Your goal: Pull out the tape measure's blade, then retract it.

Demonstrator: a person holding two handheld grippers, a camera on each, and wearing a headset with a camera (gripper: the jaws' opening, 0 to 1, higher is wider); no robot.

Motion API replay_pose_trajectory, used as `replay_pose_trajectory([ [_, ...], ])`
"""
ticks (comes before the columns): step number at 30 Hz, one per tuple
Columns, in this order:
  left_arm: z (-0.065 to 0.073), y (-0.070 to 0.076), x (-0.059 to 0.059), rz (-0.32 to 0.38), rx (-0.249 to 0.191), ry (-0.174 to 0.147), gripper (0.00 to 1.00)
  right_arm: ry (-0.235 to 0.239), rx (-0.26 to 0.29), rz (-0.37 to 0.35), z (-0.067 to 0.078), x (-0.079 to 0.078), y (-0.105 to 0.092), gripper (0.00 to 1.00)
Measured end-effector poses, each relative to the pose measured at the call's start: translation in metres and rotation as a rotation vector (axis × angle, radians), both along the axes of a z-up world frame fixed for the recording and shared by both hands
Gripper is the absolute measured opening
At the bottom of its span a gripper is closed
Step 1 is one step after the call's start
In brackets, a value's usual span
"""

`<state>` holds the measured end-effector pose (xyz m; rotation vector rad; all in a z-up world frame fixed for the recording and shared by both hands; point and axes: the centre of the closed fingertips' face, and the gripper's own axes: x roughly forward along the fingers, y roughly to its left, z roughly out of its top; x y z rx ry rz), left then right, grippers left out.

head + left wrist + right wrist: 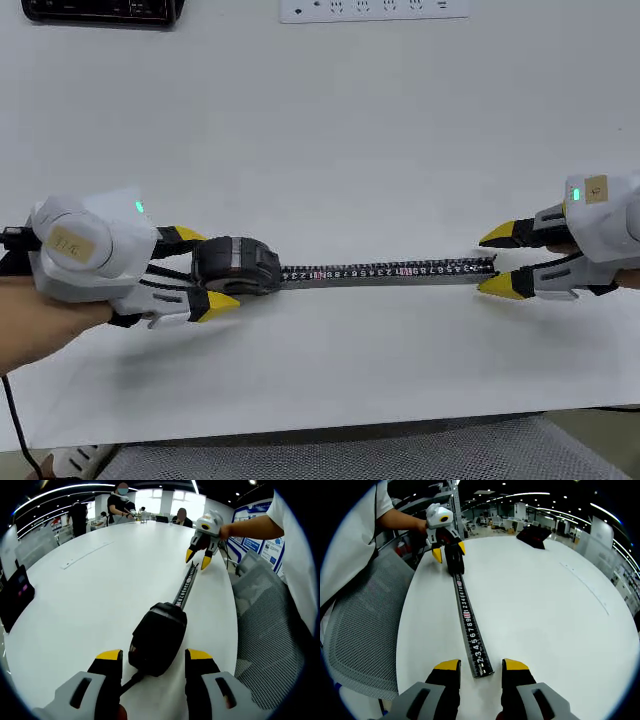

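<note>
The black-and-grey tape measure case (237,266) lies on the white bench (330,150) between the two yellow-tipped fingers (109,656) of the left gripper (207,270), its body projecting just beyond their tips. These fingers stand wide and close against both sides of the case; whether they press on it or merely flank it cannot be told from the pictures. The dark, numbered steel blade (385,272) runs flat along the bench from the case mouth to the right gripper (497,262). The blade's free end (482,670) lies between the right fingers (516,666), with bare bench visible on each side of it. These fingers are parted and hold nothing. Judgement: the blade is extended, and retraction is the step in hand. Hazards follow. With the free end unheld, the spring may draw the blade in at full speed, so that the end hook strikes the case mouth hard and the blade whips sideways. If the left fingers lack firm contact, the recoil could push the case out past their tips or turn it on the bench. If a lock is set, the blade will not return until it is released; the lock state cannot be seen. Closing the right fingers off-centre would catch one blade edge and twist it.
</note>
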<state>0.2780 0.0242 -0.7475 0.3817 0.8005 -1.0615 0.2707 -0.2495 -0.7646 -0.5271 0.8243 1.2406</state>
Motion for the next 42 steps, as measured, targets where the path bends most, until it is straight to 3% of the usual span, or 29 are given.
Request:
replay_pose_trajectory([
  [3, 0.004, 0.002, 0.002, 0.016, -0.005, -0.008, 0.46, -0.003, 0.005, -0.008, 0.002, 0.000, 0.001, 0.30],
  [8, 0.014, 0.004, 0.003, 0.057, -0.026, -0.034, 0.48, -0.024, 0.058, -0.088, 0.014, 0.004, 0.007, 0.33],
  [10, 0.017, 0.003, 0.000, 0.079, -0.050, -0.023, 0.53, -0.033, 0.063, -0.109, 0.015, 0.002, 0.008, 0.37],
  [18, 0.024, 0.011, -0.006, 0.133, -0.075, -0.048, 0.63, -0.070, 0.073, -0.172, 0.021, -0.008, 0.012, 0.50],
  [27, 0.026, 0.019, -0.014, 0.213, -0.090, -0.054, 0.77, -0.090, 0.096, -0.233, 0.035, -0.015, 0.011, 0.61],
  [42, 0.030, 0.033, -0.033, 0.284, -0.104, -0.066, 0.82, -0.126, 0.103, -0.304, 0.045, -0.018, 0.004, 0.72],
])
